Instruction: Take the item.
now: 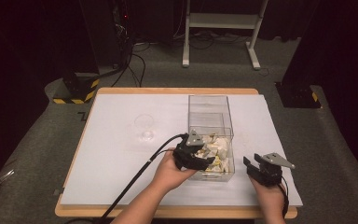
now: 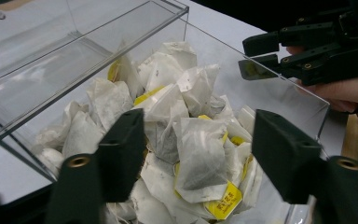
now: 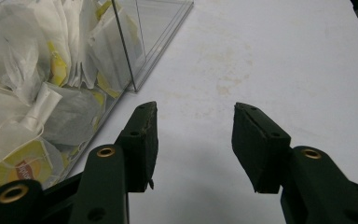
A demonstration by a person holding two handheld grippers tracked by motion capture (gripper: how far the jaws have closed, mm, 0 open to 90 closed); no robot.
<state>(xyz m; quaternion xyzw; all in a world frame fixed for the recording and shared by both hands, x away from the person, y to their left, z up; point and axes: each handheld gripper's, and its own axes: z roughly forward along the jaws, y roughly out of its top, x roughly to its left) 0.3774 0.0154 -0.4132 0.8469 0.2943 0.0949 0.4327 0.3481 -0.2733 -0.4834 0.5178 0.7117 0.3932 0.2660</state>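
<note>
Tea bags (image 2: 191,135) fill the near compartment of the clear box (image 1: 208,105) on the white table (image 1: 121,154), and the left tongs (image 1: 204,156) reach into that heap, jaws apart around one bag without pressing it. Just right of the box, the right tongs (image 1: 254,164) stand open over bare table, holding nothing.

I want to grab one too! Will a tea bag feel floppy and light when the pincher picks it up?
Probably floppy: the tea bag looks like thin, crumpled paper. Likely light, since the bags pile loosely in the clear box. Its yellow tag may dangle.
</note>
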